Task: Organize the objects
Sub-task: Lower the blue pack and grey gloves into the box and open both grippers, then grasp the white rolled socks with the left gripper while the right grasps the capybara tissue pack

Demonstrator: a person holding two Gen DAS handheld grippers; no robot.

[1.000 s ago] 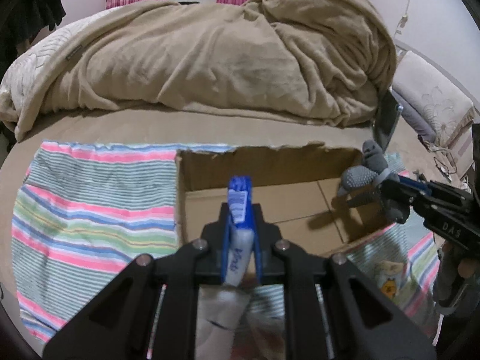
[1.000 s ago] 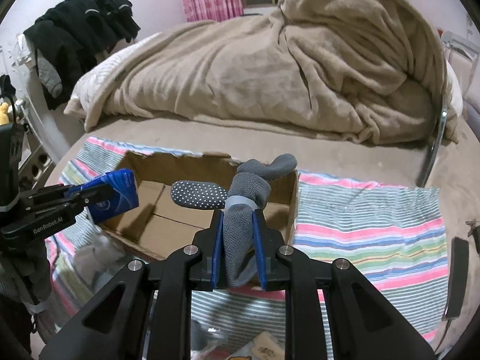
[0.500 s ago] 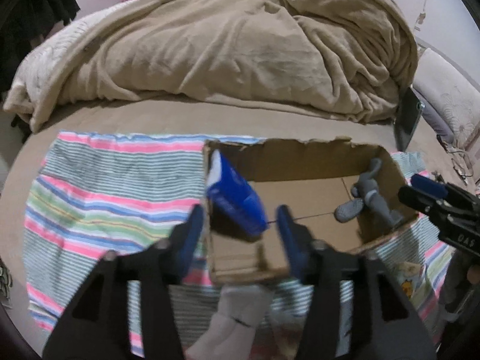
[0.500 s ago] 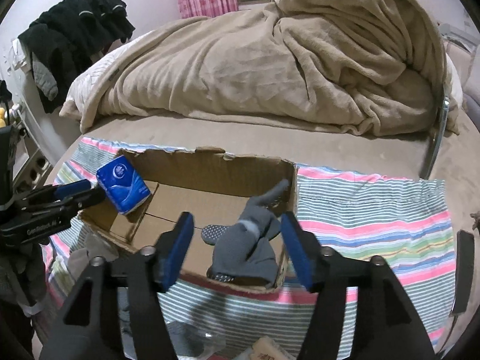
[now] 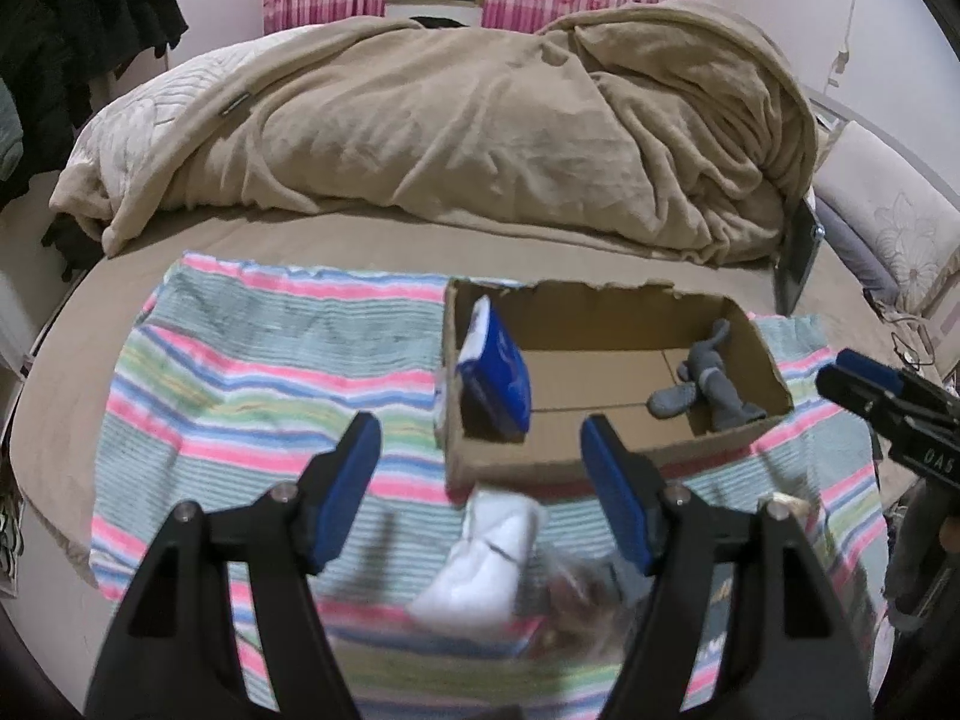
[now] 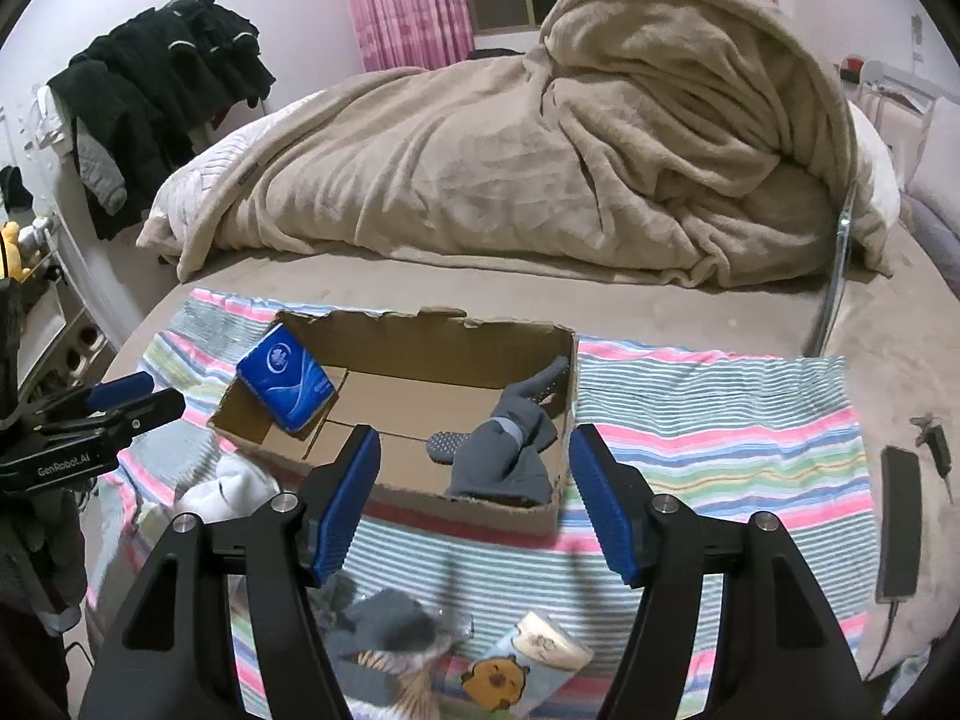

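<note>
Nearest the left gripper [image 5: 480, 501], a white bundle [image 5: 489, 558], perhaps a rolled sock, lies blurred on the striped cloth [image 5: 252, 396], with a smeared clutter to its right that cannot be made out. This gripper's jaws are still spreading apart, with nothing between the pads. The right gripper [image 6: 474, 501] is likewise opening and empty. Below it lie a dark grey item [image 6: 384, 627], too blurred to name, and one packet with a cartoon animal [image 6: 510, 669], cut off by the frame's lower edge.

Beyond both grippers sits one open cardboard box [image 6: 462, 501] on the cloth. It holds two things: a blue tissue pack [image 6: 287, 384] leaning tilted against the left end wall, and a pair of grey socks [image 6: 504, 450] bundled at the right end, their lower part hidden behind the near wall. To the right, on the bare sheet, lies one dark phone [image 6: 899, 531], partly cut off.

Farther back a beige blanket [image 6: 510, 168] is heaped across the bed, covering whatever lies under it. Black clothes [image 6: 162, 78] hang at the far left, and two pink curtains [image 6: 408, 0] frame a window.
</note>
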